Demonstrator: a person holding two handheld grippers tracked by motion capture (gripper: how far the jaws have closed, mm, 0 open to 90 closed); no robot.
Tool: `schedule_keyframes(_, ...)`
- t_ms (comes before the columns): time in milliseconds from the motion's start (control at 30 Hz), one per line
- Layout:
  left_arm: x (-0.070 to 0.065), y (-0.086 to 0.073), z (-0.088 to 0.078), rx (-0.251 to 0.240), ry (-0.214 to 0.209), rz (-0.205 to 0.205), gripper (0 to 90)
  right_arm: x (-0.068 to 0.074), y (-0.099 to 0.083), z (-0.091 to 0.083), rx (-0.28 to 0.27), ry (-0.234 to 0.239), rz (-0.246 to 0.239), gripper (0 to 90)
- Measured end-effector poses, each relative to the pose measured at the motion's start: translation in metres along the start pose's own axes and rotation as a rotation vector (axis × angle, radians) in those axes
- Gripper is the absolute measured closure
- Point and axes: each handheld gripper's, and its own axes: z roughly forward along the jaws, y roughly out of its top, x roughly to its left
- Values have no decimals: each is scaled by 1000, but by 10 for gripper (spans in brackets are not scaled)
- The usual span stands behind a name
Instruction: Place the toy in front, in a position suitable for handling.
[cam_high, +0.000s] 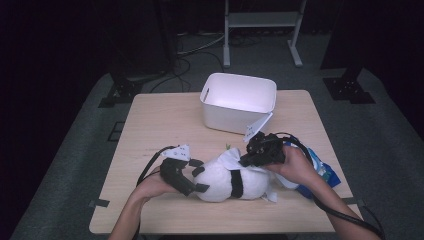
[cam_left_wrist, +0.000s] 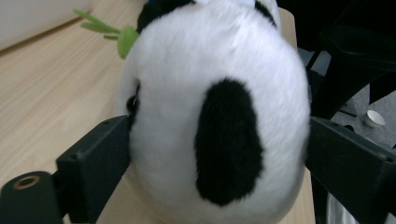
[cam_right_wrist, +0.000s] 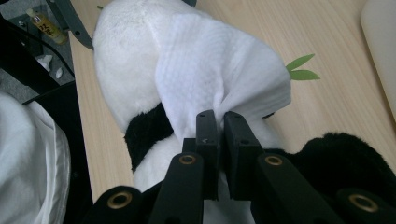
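A black-and-white plush panda (cam_high: 220, 182) lies on its side on the wooden table (cam_high: 150, 125), near the front edge. My left gripper (cam_high: 200, 175) stands open at the panda's left end. Its two jaws sit on either side of the round plush body (cam_left_wrist: 210, 93) without denting it. My right gripper (cam_high: 246, 161) comes in from the right and is shut on a white cloth (cam_right_wrist: 210, 70) draped over the panda (cam_right_wrist: 126, 46). The cloth (cam_high: 231, 159) is pinched at a fold between the black jaws (cam_right_wrist: 220, 116). A small green leaf (cam_right_wrist: 301, 70) pokes out from the toy.
A white plastic bin (cam_high: 239, 100) stands at the table's back, just behind my right gripper. A blue-and-white package (cam_high: 322, 172) lies under the right forearm near the table's right edge. Dark stands and cables surround the table on the grey floor.
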Motion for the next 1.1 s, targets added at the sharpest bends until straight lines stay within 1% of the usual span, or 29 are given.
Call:
schedule_keyframes(100,3,-4,1,4,-11,-8,36,-1,-2,-1,-1,-3,-1,843)
schedule_keyframes(167,5,-8,4,7,-24,-21,22,-3,-6,-2,-11,-5,9,844)
schedule_keyframes(300,7,-9,6,-7,-40,-24,29,-6,-12,-4,-26,3,24,843)
schedule_keyframes(367,8,-9,5,-23,-50,-13,96,-7,-13,-4,-30,4,27,844)
schedule_keyframes(433,9,-9,5,-31,-49,-20,176,-7,-14,-5,-36,3,40,843)
schedule_keyframes(467,10,-8,3,-45,-49,-21,176,-7,-14,-5,-36,3,40,843)
schedule_keyframes(500,10,-7,0,-59,-45,-14,252,-7,-14,-6,-50,9,37,843)
schedule_keyframes(533,10,-7,0,-59,-45,-14,277,-7,-14,-6,-56,13,36,844)
schedule_keyframes(567,10,-6,-1,-60,-38,-14,277,-7,-14,-6,-56,13,36,844)
schedule_keyframes(600,9,-4,-3,-63,-36,-11,310,-7,-12,-7,-68,14,30,844)
schedule_keyframes(633,7,0,-7,-65,-31,-2,318,-7,-11,-8,-78,20,36,844)
schedule_keyframes(667,7,0,-7,-65,-31,-2,320,-7,-9,-8,-84,30,33,844)
schedule_keyframes(700,5,3,-8,-59,-26,6,322,-7,-8,-8,-91,38,33,844)
schedule_keyframes(733,3,8,-12,-75,-18,24,325,-6,-6,-7,-91,44,33,844)
schedule_keyframes(800,0,14,-17,-91,-17,33,333,-5,-1,-6,-101,60,22,844)
schedule_keyframes(867,-2,21,-22,-77,-1,56,337,-2,5,-4,-96,61,4,845)
schedule_keyframes(900,-2,23,-25,-70,7,61,337,0,7,-3,-98,56,-2,845)
schedule_keyframes(1000,-5,29,-36,-74,21,74,341,0,10,-4,-113,64,0,845)
schedule_keyframes(1033,-5,29,-36,-74,21,74,342,0,10,-4,-113,64,0,845)
schedule_keyframes(1067,-8,35,-43,-77,33,92,343,1,13,-5,-121,68,-4,845)
schedule_keyframes(1100,-8,35,-43,-77,33,92,343,1,13,-5,-121,68,-4,845)
